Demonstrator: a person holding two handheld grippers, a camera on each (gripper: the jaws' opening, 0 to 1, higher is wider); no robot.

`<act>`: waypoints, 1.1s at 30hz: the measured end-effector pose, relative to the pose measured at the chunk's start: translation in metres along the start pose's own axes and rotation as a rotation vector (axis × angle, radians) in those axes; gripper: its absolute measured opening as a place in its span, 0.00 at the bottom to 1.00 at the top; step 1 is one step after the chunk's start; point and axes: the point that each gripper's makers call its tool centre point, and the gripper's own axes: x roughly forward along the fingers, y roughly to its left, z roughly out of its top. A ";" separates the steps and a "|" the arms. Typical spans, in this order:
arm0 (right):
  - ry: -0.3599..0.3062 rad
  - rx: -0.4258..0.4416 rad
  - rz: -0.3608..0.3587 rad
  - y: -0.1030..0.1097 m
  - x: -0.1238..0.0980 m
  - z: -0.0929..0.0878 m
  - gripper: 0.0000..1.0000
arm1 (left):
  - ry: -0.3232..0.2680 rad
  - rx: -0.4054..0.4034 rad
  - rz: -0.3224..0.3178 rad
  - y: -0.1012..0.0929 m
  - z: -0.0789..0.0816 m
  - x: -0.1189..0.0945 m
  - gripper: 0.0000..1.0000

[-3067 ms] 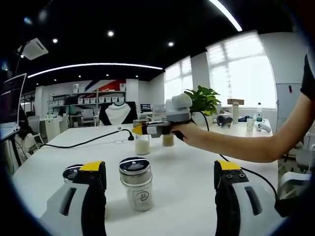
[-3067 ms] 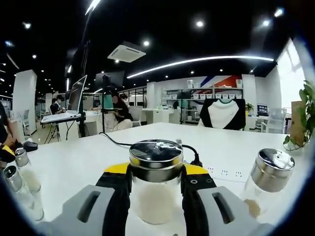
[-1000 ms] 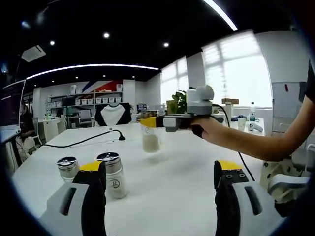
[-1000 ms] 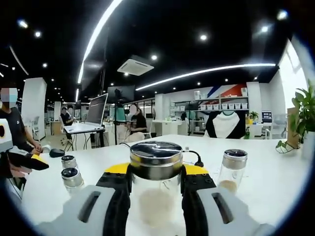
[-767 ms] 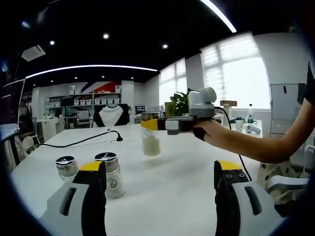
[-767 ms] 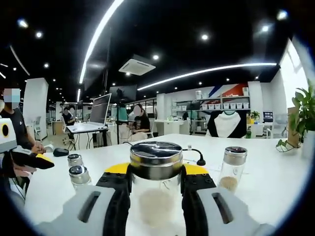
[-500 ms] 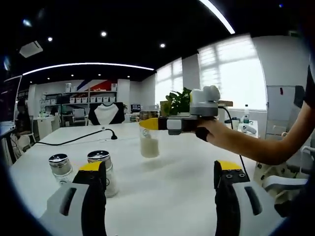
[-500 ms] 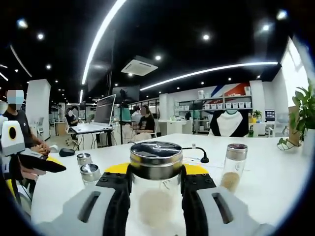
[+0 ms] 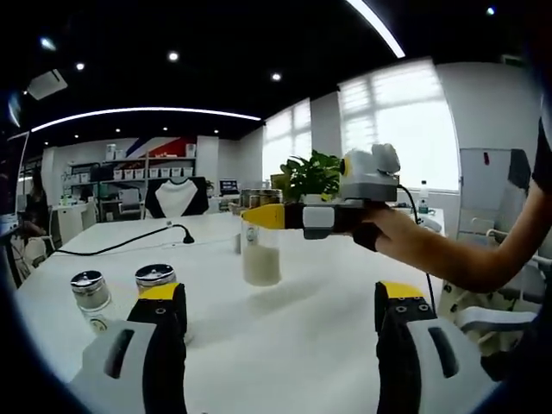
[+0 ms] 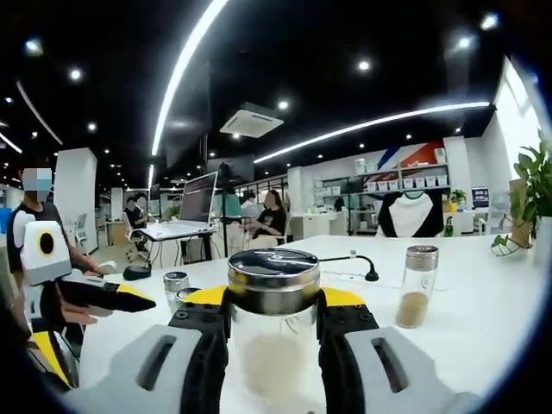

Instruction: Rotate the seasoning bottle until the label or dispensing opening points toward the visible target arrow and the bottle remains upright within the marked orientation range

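The seasoning bottle is clear glass with a metal lid and pale powder in its lower part. It stands upright between the jaws of my right gripper, which is shut on it just under the lid. In the left gripper view the same bottle sits mid-table, held by the right gripper reaching in from the right in a person's hand. Whether its base touches the table I cannot tell. My left gripper is open, with bare table between its jaws. No label or arrow can be made out.
Two small metal-capped shakers stand left of my left jaw. A taller bottle with brown seasoning stands to the right. The left gripper enters from the left. A black cable crosses the white table. People sit at desks behind.
The right gripper keeps its hold on the bottle and has swung left, so shakers and brown bottle slide right in its view. The left gripper stays open; its view has shifted slightly.
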 end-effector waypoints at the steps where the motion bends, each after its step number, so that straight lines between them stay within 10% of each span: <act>1: -0.004 -0.002 0.005 0.002 -0.002 0.001 0.37 | 0.003 0.000 -0.001 0.000 -0.001 0.000 0.95; 33: -0.031 0.135 0.236 0.067 -0.030 -0.014 0.37 | 0.023 0.073 -0.084 -0.011 -0.008 0.017 0.73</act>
